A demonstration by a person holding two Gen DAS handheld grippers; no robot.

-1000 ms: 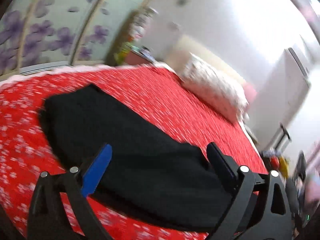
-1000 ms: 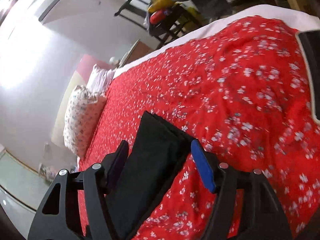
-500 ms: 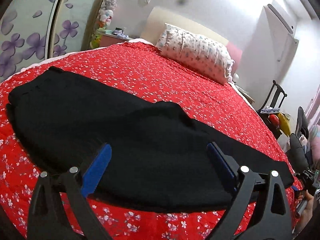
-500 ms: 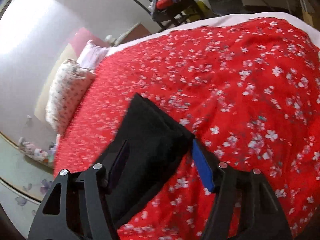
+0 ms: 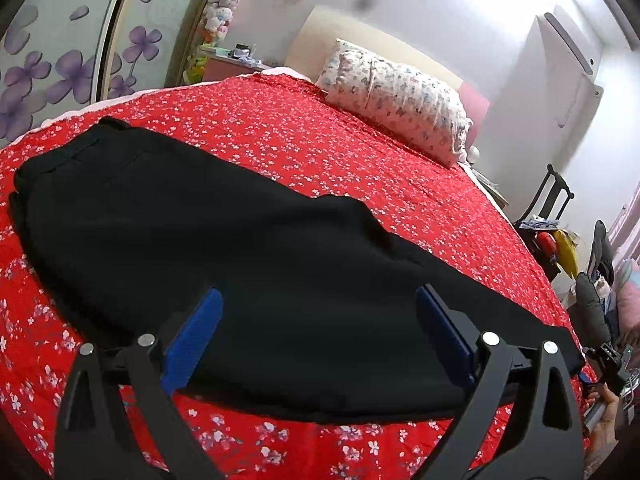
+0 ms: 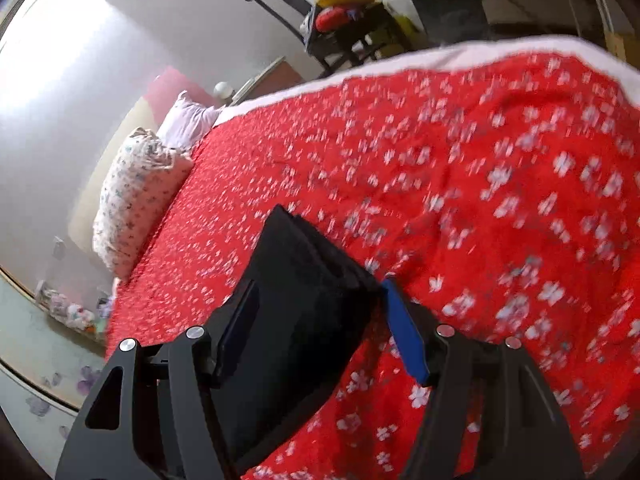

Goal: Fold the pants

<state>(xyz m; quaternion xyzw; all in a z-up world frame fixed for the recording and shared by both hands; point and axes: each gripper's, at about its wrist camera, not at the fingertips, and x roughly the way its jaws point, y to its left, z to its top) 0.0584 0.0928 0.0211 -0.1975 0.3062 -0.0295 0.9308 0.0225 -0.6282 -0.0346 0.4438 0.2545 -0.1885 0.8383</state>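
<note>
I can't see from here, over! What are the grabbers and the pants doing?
Both jaws open, nothing gripped. Black pants flat on red bedspread; leg end between right jaws. Nothing in the way.

Black pants (image 5: 248, 264), red white-flowered bedspread (image 5: 360, 160)

A bed (image 5: 360, 152) in a red flowered cover carries black pants (image 5: 240, 248) — stretched flat along its near edge — and a patterned pillow (image 5: 400, 100) at the head.

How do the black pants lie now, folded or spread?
Folded lengthwise, legs stacked: the black pants lie as one long flat strip on the red bedspread, not yet folded across.
</note>
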